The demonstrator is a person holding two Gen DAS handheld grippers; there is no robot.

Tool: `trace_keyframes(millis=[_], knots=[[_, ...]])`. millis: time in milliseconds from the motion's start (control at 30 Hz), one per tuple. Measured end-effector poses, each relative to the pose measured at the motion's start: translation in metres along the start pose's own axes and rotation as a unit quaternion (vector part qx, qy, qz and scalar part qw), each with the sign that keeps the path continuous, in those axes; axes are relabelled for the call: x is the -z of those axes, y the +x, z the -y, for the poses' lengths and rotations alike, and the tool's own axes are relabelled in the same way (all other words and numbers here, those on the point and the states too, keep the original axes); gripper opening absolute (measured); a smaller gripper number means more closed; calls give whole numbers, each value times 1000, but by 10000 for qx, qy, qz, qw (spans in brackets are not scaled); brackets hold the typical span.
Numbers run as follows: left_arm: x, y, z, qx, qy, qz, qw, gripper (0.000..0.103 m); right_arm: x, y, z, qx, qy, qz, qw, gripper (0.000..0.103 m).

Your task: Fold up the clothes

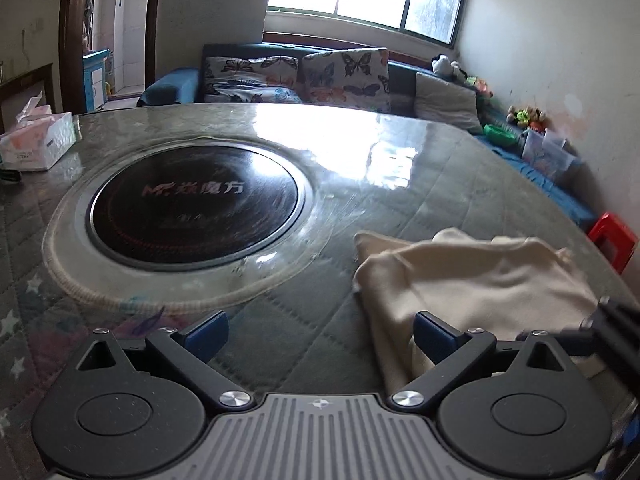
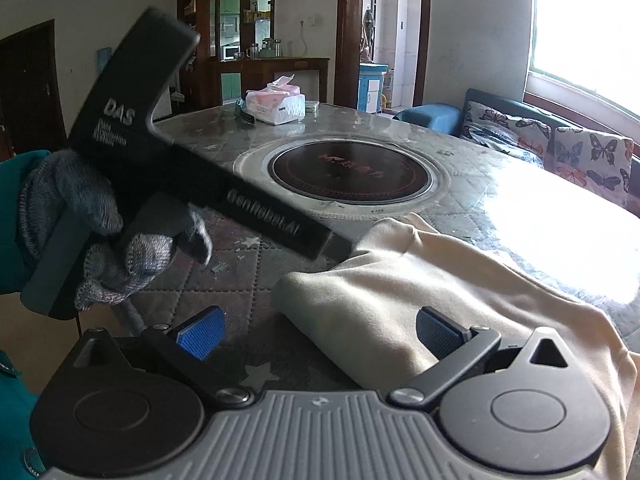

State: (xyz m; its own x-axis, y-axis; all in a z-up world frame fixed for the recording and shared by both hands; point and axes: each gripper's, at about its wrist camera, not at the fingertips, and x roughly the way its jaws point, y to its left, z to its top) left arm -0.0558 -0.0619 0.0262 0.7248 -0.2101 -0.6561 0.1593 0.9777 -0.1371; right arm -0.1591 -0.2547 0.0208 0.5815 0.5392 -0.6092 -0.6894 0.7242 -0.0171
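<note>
Table (image 1: 400, 168), quilted cover under clear sheet; contents left to right:
- Tissue box (image 1: 38, 138), far left corner; untouched
- Round cooktop (image 1: 194, 200), inset at centre
- Cream garment (image 1: 480, 280), near edge, right of the cooktop; bunched and partly doubled over, one rolled fold along its left side, edges uneven. Judged: folding begun, not finished; squaring and final folds remain

Left gripper (image 1: 320, 336): jaws wide apart, nothing between them; hovers at the garment's left edge, right pad over the cloth, contact uncertain. Held in a gloved hand (image 2: 100, 240)

Right gripper (image 2: 320, 334): jaws spread wide, empty; right pad above the cream cloth, left pad over bare table cover
</note>
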Motion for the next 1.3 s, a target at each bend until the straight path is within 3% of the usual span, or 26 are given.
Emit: trace_keyframes(millis=[300, 467, 667, 800, 1000, 1167, 1300], knots=[[0, 15, 4, -194, 364, -151, 9990, 96, 1, -2, -2, -30, -51, -5, 10000, 103], [-3, 9, -6, -441, 226, -114, 9987, 95, -1, -2, -3, -9, -87, 23, 10000, 103], [-8, -3, 8, 55, 252, 117, 9996, 96, -3, -1, -6, -25, -123, 44, 9999, 103], [1, 13, 13, -341, 622, -173, 9973, 95, -3, -3, -9, -30, -167, 50, 9998, 103], [7, 1, -12, -383, 408, -159, 9983, 96, -4, -3, -9, -16, -214, 54, 9998, 103], [1, -9, -32, -290, -217, -131, 9993, 96, -8, 2, -10, -25, -241, 55, 9997, 102], [-2, -12, -36, -22, -667, -211, 9975, 96, -11, 11, -16, 39, -461, -53, 9989, 94]])
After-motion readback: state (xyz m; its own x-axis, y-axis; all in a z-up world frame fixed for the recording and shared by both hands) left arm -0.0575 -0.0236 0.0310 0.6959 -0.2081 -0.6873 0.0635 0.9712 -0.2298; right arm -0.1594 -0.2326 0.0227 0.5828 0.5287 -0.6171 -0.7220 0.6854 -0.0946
